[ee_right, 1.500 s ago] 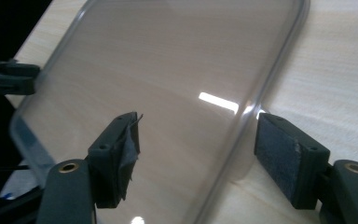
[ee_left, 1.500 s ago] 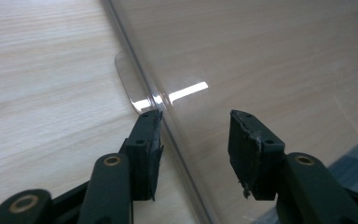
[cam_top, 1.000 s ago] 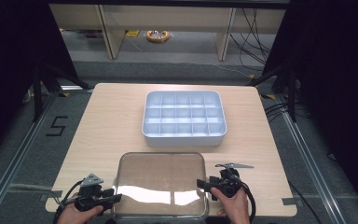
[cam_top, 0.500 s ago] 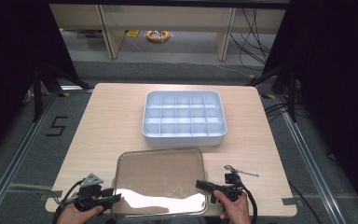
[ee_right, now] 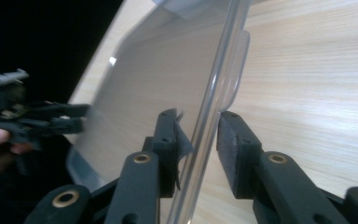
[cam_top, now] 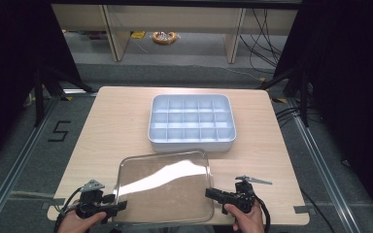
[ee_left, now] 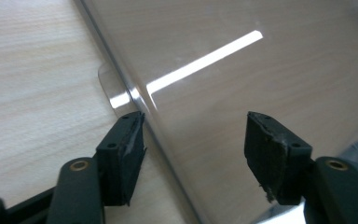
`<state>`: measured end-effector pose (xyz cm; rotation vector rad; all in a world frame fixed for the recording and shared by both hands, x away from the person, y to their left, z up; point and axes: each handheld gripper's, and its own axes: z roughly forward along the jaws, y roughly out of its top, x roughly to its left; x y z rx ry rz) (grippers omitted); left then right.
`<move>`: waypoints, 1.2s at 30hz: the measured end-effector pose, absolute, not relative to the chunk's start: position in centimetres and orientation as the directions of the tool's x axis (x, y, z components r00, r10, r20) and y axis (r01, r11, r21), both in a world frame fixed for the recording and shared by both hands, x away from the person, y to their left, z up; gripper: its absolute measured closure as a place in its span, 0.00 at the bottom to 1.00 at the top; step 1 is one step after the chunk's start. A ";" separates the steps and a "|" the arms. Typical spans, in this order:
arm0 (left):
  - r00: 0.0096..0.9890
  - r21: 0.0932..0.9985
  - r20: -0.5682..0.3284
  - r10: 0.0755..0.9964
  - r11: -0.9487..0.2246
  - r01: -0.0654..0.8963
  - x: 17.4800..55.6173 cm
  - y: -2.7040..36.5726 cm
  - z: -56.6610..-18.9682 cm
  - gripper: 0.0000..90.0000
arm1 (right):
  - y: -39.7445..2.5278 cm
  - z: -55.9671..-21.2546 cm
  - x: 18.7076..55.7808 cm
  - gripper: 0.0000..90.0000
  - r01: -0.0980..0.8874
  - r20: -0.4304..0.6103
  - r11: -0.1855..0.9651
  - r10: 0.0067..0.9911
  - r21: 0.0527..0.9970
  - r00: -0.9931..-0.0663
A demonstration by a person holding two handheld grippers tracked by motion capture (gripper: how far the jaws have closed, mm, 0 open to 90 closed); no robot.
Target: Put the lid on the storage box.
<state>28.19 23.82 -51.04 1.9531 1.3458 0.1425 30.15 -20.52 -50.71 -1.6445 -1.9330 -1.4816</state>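
a clear plastic lid point(cam_top: 164, 187) lies at the near edge of the wooden surface point(cam_top: 111, 121), just in front of a pale blue tray point(cam_top: 192, 123) split into small compartments, which sits empty near the middle; the lid looks sized to cover that tray, so i judge the aim is to lift it across; the left tongs point(cam_top: 110, 208) are at the lid's near left corner; in the left gripper view point(ee_left: 193, 149) they stand wide open, straddling the lid's rim beside a small tab, gripping nothing; the right tongs point(cam_top: 212, 193) are at the lid's right edge; in the right gripper view point(ee_right: 199, 135) the jaws sit close on either side of the thin rim, just below its tab, a sliver of gap showing, not yet pinching it; one grip on each side would keep the floppy sheet level when raised
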 end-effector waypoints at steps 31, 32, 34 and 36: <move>0.370 0.600 -0.443 0.816 -0.037 0.799 28.0 24.4 -49.7 0.57 | -20.2 -48.8 30.1 0.82 0.757 0.532 -0.033 0.732 0.653 -0.427; 0.371 0.601 -0.447 0.814 -0.033 0.799 28.0 24.4 -49.6 0.58 | -20.2 -48.6 30.1 0.82 0.750 0.519 -0.026 0.738 0.661 -0.431; 0.374 0.601 -0.454 0.809 -0.032 0.799 28.0 24.3 -49.5 0.60 | -20.3 -48.1 30.0 0.82 0.737 0.503 -0.021 0.744 0.675 -0.440; 0.381 0.608 -0.449 0.808 -0.036 0.793 28.1 24.1 -49.2 0.61 | -20.4 -47.4 29.9 0.82 0.729 0.483 -0.006 0.753 0.685 -0.447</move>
